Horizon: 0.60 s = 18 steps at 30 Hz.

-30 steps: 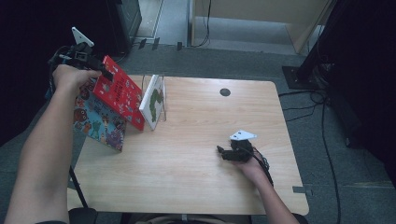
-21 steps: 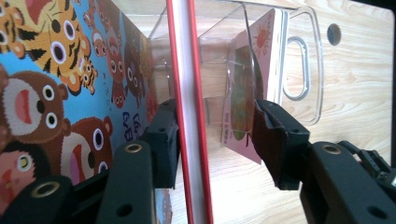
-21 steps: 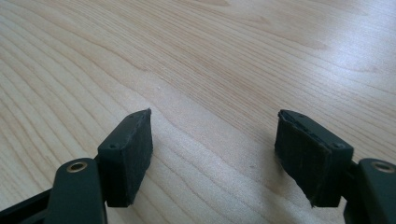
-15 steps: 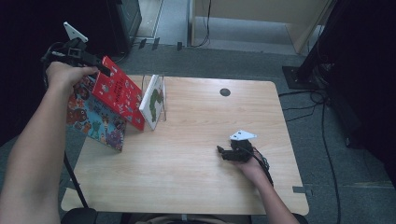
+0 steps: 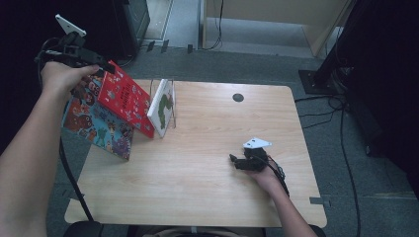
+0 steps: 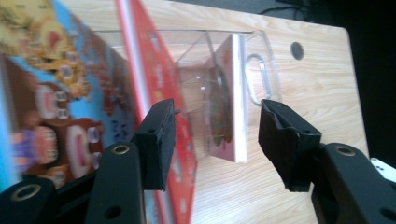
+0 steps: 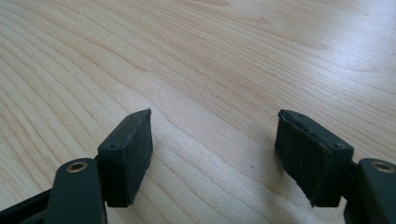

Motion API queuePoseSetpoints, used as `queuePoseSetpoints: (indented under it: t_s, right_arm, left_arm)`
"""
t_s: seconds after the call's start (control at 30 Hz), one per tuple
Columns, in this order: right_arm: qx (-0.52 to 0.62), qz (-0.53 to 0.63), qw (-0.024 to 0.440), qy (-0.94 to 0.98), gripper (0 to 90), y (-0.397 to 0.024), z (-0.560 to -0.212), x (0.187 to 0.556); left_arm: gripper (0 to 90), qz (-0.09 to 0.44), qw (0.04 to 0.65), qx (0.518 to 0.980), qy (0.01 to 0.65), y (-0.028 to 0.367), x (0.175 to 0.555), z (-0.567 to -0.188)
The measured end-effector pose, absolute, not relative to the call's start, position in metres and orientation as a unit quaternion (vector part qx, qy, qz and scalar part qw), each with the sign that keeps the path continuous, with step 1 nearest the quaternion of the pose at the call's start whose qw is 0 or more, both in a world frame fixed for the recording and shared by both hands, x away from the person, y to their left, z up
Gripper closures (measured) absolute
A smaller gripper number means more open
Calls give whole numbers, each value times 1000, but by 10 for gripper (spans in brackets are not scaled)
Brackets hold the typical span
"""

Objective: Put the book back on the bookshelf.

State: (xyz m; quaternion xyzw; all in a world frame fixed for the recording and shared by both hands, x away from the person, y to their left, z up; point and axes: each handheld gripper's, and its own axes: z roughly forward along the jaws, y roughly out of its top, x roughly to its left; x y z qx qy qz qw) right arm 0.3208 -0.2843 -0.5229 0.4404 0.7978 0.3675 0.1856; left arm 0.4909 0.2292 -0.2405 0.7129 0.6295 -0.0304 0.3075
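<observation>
A red book (image 5: 123, 98) leans against a clear stand (image 5: 170, 101) that holds a white book (image 5: 163, 106). Behind the red book leans a colourful picture book (image 5: 94, 126). My left gripper (image 5: 105, 67) hangs just above the red book's top corner at the table's far left. Its jaws have just been opening and press on nothing. In the left gripper view the left gripper (image 6: 217, 121) is open, the red book (image 6: 144, 74) runs past its left jaw, and the white book (image 6: 231, 98) stands farther off in the clear stand (image 6: 259, 70). My right gripper (image 5: 236, 161) (image 7: 212, 126) rests open on the bare wood.
The wooden table (image 5: 207, 197) has a dark round hole (image 5: 238, 97) near its far edge. Cables (image 5: 341, 123) lie on the grey floor to the right, by a dark stand base (image 5: 318, 79). Dark furniture stands beyond the far left corner.
My left gripper has let go of the red book's top corner, opened, and lifted up and to the left. The books stay leaning. The right gripper has not moved.
</observation>
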Motion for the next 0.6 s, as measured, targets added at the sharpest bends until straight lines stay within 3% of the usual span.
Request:
queuePoseSetpoints:
  t_s: [0.37,0.6]
  right_arm:
    - [436,369,184,800,273,-285,-523,322]
    - [430,370,181,804,268,-286,-523,325]
  left_arm:
    - [449,-30,329,734,594,199,463,-241]
    - [443,-24,343,743,574,184,441,-263]
